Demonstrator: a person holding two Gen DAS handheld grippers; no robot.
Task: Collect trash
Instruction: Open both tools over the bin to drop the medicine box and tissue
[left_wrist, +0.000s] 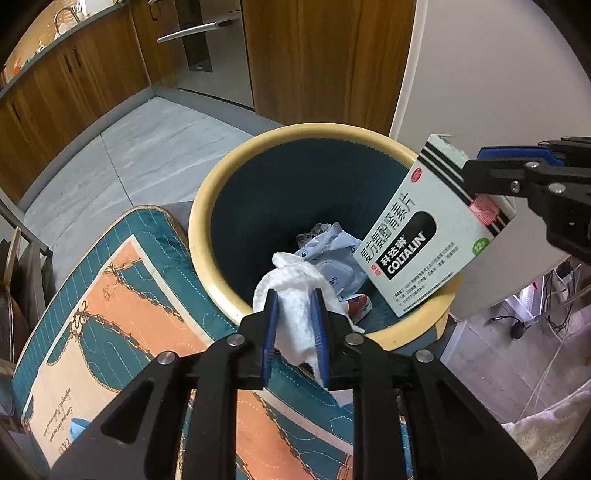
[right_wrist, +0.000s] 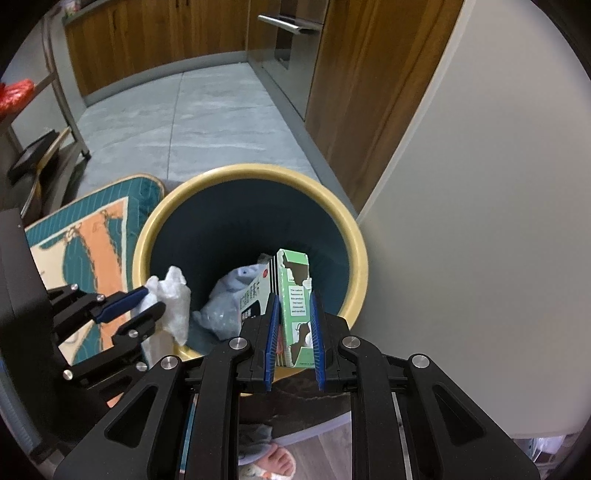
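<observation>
A round bin with a yellow rim (left_wrist: 207, 192) and a dark teal inside stands on the floor, with a crumpled blue-white packet (left_wrist: 332, 251) at its bottom. My left gripper (left_wrist: 294, 295) hangs over the bin's near edge, shut on a white crumpled tissue (left_wrist: 291, 280). My right gripper (right_wrist: 293, 299) is shut on a white and green medicine box (right_wrist: 295, 288), tilted over the bin's right side. The left wrist view shows that box (left_wrist: 424, 229) and the right gripper (left_wrist: 474, 166) at the right. The right wrist view shows the left gripper (right_wrist: 147, 301) with the tissue (right_wrist: 173, 295).
A teal and orange cushion (left_wrist: 110, 295) lies against the bin's left side. A white panel (right_wrist: 480, 221) stands close on the right. Wooden cabinets (left_wrist: 325, 55) and a steel oven (left_wrist: 210, 48) line the far side of the grey tiled floor (right_wrist: 207, 122). A person's foot (right_wrist: 277, 461) shows below.
</observation>
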